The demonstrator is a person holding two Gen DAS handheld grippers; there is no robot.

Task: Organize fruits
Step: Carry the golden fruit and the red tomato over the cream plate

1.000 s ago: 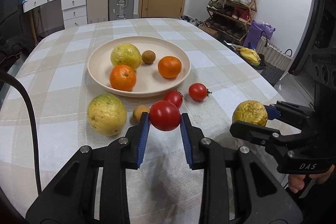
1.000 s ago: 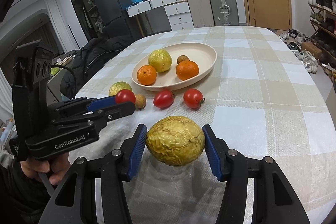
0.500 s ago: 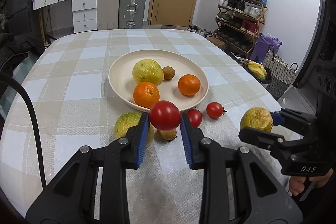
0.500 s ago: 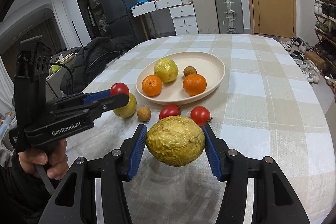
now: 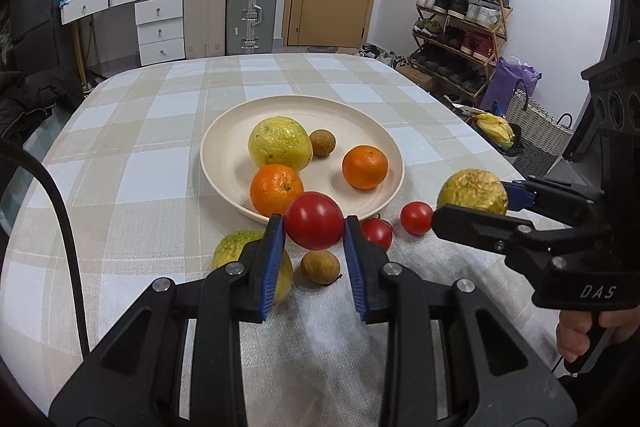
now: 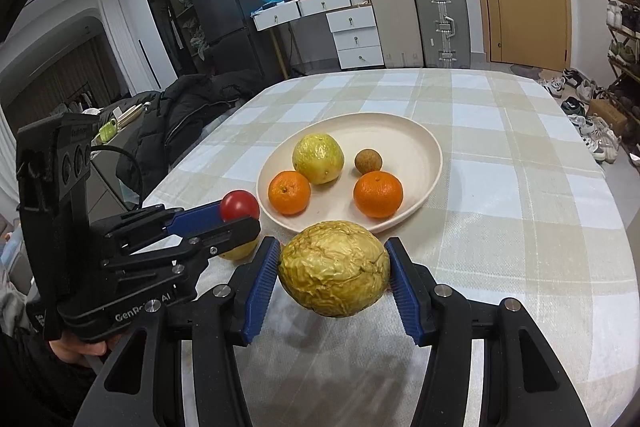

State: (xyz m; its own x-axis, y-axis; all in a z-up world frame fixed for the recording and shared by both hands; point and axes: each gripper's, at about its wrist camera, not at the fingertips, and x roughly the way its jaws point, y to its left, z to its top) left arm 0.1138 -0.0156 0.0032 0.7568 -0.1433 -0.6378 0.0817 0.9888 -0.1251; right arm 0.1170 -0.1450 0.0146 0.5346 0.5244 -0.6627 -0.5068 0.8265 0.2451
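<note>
left gripper (image 5: 314, 227): closed on a red tomato (image 5: 314, 221), which is held clear of the cloth, just short of the plate's near rim.
right gripper (image 6: 334, 277): closed on a wrinkled yellow passion fruit (image 6: 334, 275), carried above the table (image 6: 520, 187) in front of the plate.
tomato in the jaws: it is pinched across its widest part, between the two blue pads (image 5: 272, 263), with most of it proud of the tips.
passion fruit in the jaws: it is held at its sides, centred between the pads, its top and underside free.
handling, tomato: judged light, smooth and slippery, with a thin skin that could split; a gentle squeeze at the middle is called for.
handling, passion fruit: judged light, with a dry creased shell that should grip well and give little.
plate (image 5: 224, 131): a yellow-green fruit (image 5: 280, 143), two oranges (image 5: 276, 191) and a small brown fruit (image 5: 322, 143) are already lying in it; bare space is left at its far side.
still on the cloth: two small tomatoes (image 5: 416, 218), a brown fruit (image 5: 320, 267) and a green-yellow fruit (image 5: 232, 251), all just beside the near rim.
risk: either fruit could roll when it is set down against the others.
</note>
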